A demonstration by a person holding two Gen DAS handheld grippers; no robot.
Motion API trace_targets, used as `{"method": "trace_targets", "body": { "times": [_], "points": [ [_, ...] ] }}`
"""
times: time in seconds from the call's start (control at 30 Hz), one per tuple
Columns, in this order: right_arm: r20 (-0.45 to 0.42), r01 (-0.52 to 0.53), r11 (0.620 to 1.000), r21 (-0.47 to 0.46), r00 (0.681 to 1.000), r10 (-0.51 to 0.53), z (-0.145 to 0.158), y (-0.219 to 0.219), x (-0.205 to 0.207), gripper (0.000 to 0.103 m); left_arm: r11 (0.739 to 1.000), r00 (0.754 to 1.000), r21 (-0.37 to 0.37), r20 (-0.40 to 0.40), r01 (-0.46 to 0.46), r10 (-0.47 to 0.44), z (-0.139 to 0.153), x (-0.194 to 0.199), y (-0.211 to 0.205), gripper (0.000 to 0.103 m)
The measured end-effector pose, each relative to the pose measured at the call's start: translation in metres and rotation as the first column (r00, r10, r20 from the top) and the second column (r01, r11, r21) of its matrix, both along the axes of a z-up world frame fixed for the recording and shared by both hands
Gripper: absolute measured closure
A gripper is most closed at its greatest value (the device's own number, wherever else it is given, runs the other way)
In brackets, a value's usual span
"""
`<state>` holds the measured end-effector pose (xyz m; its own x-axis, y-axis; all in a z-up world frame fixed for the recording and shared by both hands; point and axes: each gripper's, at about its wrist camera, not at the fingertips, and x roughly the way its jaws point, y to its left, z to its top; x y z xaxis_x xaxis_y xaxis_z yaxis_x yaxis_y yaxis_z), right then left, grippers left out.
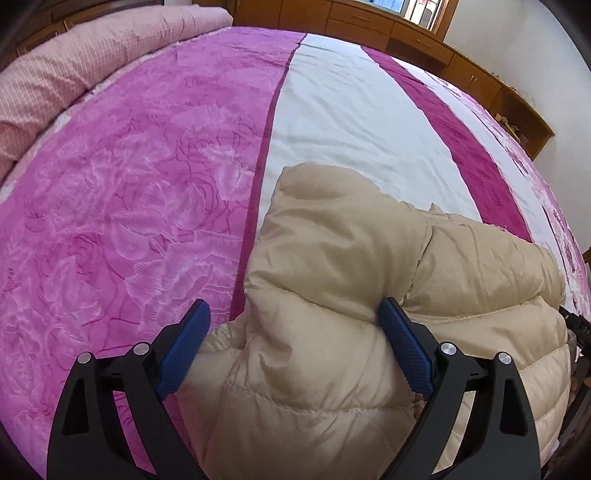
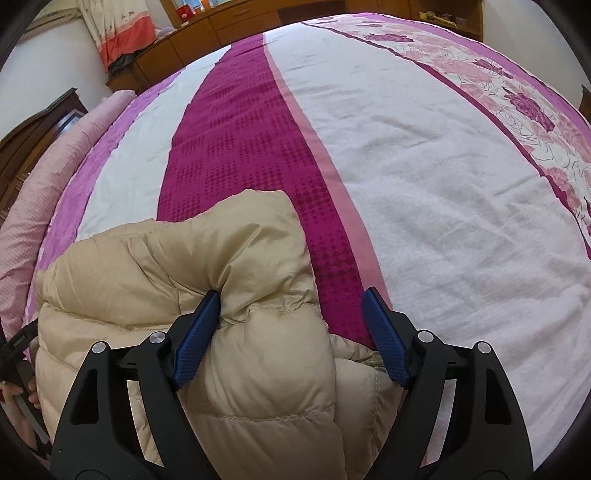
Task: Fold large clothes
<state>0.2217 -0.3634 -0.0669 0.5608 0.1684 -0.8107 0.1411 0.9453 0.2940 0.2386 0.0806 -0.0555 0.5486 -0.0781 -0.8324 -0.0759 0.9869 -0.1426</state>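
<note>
Beige quilted jacket (image 1: 369,295): puffy, slippery-looking nylon, folded into a thick bundle on the bedspread (image 1: 129,184); it lies near the bed's front edge, close under both of your tools.

Jacket's long axis: it runs side to side between your two grippers, judging from both wrist views, with a folded flap lying on top along the far side.

Left gripper (image 1: 295,347): your jaws stand wide, straddling the jacket's left end. The right-hand pad (image 1: 406,350) touches the padding and the left-hand pad hangs beside the bundle over the pink floral cloth. Nothing is clamped.

Right gripper (image 2: 291,339): your jaws stand wide here too. The left-hand pad (image 2: 197,339) is tucked into a crease of the jacket's right end, and the right-hand pad is clear of the jacket, over the magenta stripe (image 2: 240,129). Nothing is held.

Relation that matters: each end of the jacket sits directly ahead of and below its own gripper, so neither hand is clearly nearer. You probably need both ends pinched together for an even next fold.

Risk: the fill is springy, so a shallow bite may slip off.

Beyond the jacket: rolled pink quilt (image 1: 92,62) along the bed's left side, wooden cabinets (image 1: 369,18) behind the bed.
</note>
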Motion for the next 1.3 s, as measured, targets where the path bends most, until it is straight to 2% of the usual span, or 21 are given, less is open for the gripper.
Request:
{"method": "trace_targets", "body": {
  "times": [0.17, 0.33, 0.5, 0.8, 0.97, 1.13, 1.3],
  "points": [
    [0.033, 0.009, 0.998, 0.062, 0.999, -0.011, 0.021, -0.012, -0.016, 0.026, 1.0, 1.0, -0.012, 0.023, 0.02, -0.02, 0.022, -0.02, 0.004, 0.014],
    [0.077, -0.025, 0.997, 0.069, 0.997, 0.02, 0.053, -0.02, -0.059, 0.024, 0.999, 0.997, -0.025, 0.063, 0.035, -0.033, 0.043, -0.056, 0.014, 0.014],
    [0.081, -0.056, 0.993, 0.1, 0.996, 0.048, 0.062, -0.016, -0.1, 0.02, 0.999, 0.998, -0.019, 0.062, 0.027, -0.026, 0.049, -0.088, 0.023, 0.014],
    [0.041, -0.02, 0.973, 0.231, 0.999, 0.011, 0.037, -0.013, -0.151, 0.016, 0.999, 1.0, -0.051, 0.024, -0.007, 0.008, 0.039, -0.121, 0.037, 0.014],
    [-0.013, 0.0, 0.962, 0.273, 1.0, 0.004, 0.018, -0.01, -0.153, 0.016, 0.998, 1.0, -0.062, -0.02, -0.003, 0.002, 0.022, -0.124, 0.035, 0.014],
    [-0.024, 0.004, 0.963, 0.271, 1.0, 0.003, 0.009, -0.006, -0.151, 0.012, 0.998, 0.999, -0.061, -0.042, 0.004, -0.006, 0.01, -0.121, 0.032, 0.014],
    [-0.043, 0.003, 0.949, 0.315, 0.999, 0.012, -0.003, -0.009, -0.141, 0.01, 0.991, 0.997, -0.136, -0.071, -0.02, 0.011, -0.002, -0.114, 0.034, 0.014]
  ]
}}
